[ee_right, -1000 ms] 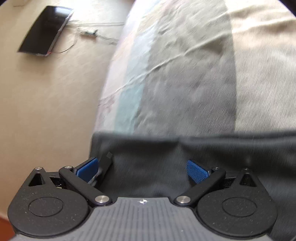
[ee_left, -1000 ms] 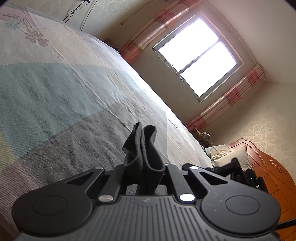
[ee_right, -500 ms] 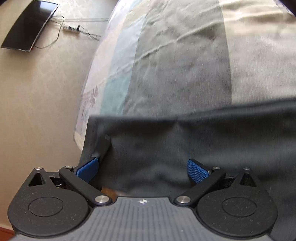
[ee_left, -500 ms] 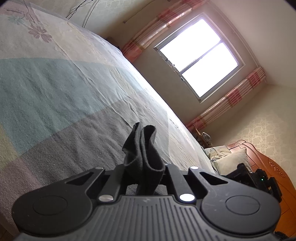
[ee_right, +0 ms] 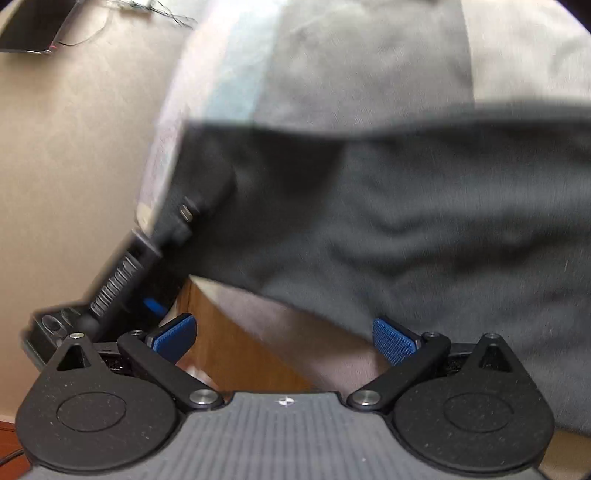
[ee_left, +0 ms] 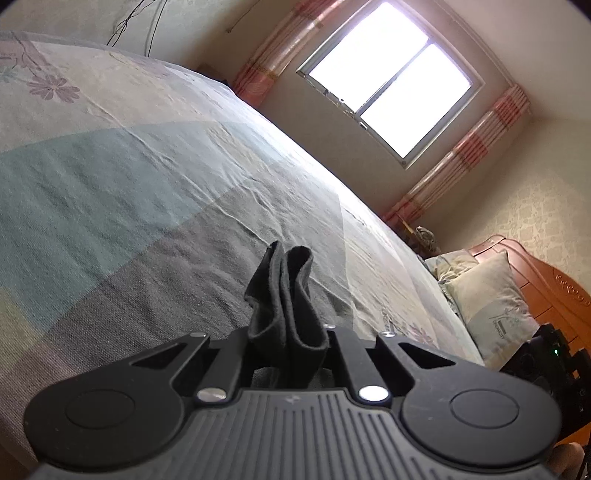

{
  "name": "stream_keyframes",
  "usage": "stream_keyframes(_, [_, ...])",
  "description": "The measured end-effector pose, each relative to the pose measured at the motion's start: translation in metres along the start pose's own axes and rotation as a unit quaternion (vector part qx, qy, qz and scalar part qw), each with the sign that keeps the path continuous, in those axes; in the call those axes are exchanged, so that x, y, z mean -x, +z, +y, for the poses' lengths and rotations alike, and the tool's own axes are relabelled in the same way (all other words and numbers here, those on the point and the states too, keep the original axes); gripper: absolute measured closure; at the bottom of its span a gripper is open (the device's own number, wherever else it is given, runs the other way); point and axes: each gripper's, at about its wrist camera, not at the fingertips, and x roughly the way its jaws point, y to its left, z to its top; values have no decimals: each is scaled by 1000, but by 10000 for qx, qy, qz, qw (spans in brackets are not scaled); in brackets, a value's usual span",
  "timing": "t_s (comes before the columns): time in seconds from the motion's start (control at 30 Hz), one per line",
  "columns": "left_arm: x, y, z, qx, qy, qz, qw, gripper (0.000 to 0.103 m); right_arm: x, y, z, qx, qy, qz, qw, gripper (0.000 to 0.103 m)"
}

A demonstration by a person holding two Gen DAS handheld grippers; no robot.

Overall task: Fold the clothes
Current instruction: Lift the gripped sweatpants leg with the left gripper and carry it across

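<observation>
A dark grey garment hangs stretched above the bed. In the left wrist view my left gripper (ee_left: pixel 286 332) is shut on a bunched fold of the dark garment (ee_left: pixel 284 295), which sticks up between its fingers. In the right wrist view the garment (ee_right: pixel 388 206) spreads wide and blurred across the frame. My right gripper (ee_right: pixel 284 338) is open, its blue pads (ee_right: pixel 391 341) wide apart and empty, just below the cloth's lower edge. The other gripper (ee_right: pixel 122 273) shows at the garment's left corner.
The bed (ee_left: pixel 129 177) has a sheet in teal, grey and cream blocks with flowers. Pillows (ee_left: pixel 491 295) and a wooden headboard (ee_left: pixel 546 280) lie at the right. A bright window (ee_left: pixel 388 77) is beyond. A dark screen (ee_right: pixel 29 33) lies on the floor.
The garment has slipped out from between my right gripper's pads and now hangs farther off. The right view moved fast and is blurred. The left gripper turned slightly, still gripping the fold.
</observation>
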Motion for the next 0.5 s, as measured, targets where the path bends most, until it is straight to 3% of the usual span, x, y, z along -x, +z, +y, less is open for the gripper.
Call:
stream_keyframes(0.1, [0,2,-5,-173,43,119,9998,98,16,-3,1,62,202,-60,9998,0])
stream_keyframes(0.2, [0,3,-12,-305,63,205,9993,98,50,-4,4,445,18,-436,9981,0])
stream_keyframes(0.4, [-2,3,-33,-491,7,287,9984,98,89,-1,-7,529,-746,-838,9923,0])
stream_keyframes(0.5, [-2,1,-43,-575,-13,323,9978,98,99,-10,-6,1048,-1017,-1039,9838,0])
